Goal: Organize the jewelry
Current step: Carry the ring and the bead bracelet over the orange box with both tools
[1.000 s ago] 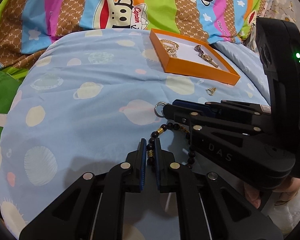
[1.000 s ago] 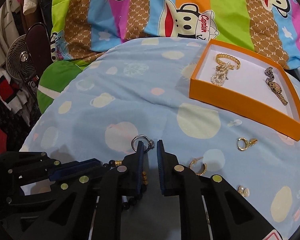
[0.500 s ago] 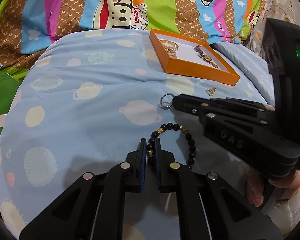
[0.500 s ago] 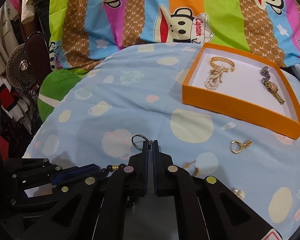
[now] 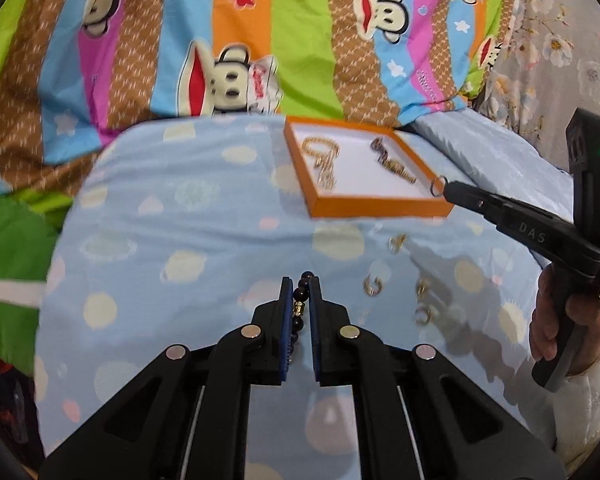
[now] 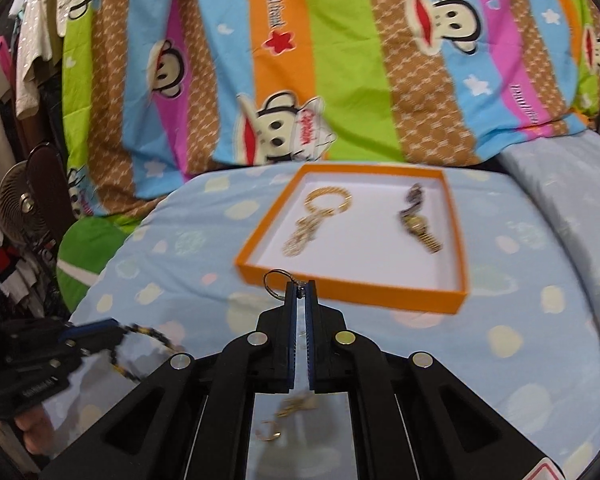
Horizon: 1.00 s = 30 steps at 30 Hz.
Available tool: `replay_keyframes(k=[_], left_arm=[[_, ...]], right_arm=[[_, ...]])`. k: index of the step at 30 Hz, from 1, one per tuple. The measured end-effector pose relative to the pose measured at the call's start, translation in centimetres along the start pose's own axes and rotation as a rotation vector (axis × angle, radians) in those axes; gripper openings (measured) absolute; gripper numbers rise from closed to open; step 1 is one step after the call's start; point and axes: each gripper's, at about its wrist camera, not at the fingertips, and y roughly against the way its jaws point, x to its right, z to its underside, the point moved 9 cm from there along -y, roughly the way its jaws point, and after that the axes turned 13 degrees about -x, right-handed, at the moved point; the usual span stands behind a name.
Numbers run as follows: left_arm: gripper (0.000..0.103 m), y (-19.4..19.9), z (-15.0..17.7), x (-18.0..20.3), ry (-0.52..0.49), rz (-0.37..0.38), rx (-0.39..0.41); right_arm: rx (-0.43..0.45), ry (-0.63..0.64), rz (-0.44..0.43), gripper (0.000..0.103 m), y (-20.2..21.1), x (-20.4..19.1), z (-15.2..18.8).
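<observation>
Both carries toward the orange box (image 6: 352, 292) at frame centre are underway. The right gripper (image 6: 299, 286) is clamped on a silver ring (image 6: 275, 280) at the box's near rim; the left gripper (image 5: 300, 288) pinches one beaded bracelet (image 5: 300, 300). Next, I judge: clear the rim, release inside. The box holds two pieces; about four gold earrings (image 5: 372, 286) lie on the bed (image 5: 180, 240).

One orange tray (image 6: 352, 292), one silver ring (image 6: 275, 280), one beaded bracelet (image 5: 300, 300), one watch (image 6: 418, 220), two hand-held grippers (image 5: 300, 280) (image 6: 300, 286).

A pale blue spotted sheet (image 6: 500, 320) is spread over a bed; a striped cartoon-monkey quilt (image 6: 340, 80) is heaped behind; a fan (image 6: 20, 204) and hung clothes (image 6: 28, 40) are seen at left.
</observation>
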Motion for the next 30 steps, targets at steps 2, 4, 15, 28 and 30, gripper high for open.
replay_keyframes(k=[2, 4, 15, 28, 30], left_arm=[[0.007, 1.1, -2.1, 0.9, -0.039, -0.013, 0.047], [0.007, 1.9, -3.9, 1.9, -0.062, -0.003, 0.084], [0.007, -2.4, -13.0, 8.3, -0.099, 0.218, 0.1], [0.007, -13.1, -13.4, 6.8, -0.039, 0.138, -0.044], [0.007, -13.7, -13.3, 6.4, -0.042, 0.1, -0.035]], right_arm=[[0.005, -0.025, 0.015, 0.003, 0.1, 2.0, -0.8], [0.001, -0.045, 0.027, 0.003, -0.2, 3.6, -1.6], [-0.079, -0.087, 0.049, 0.003, -5.0, 8.3, -2.7], [-0.14, -0.076, 0.037, 0.003, -9.0, 9.0, -2.6], [-0.14, -0.07, 0.039, 0.003, -9.3, 8.9, -2.7]])
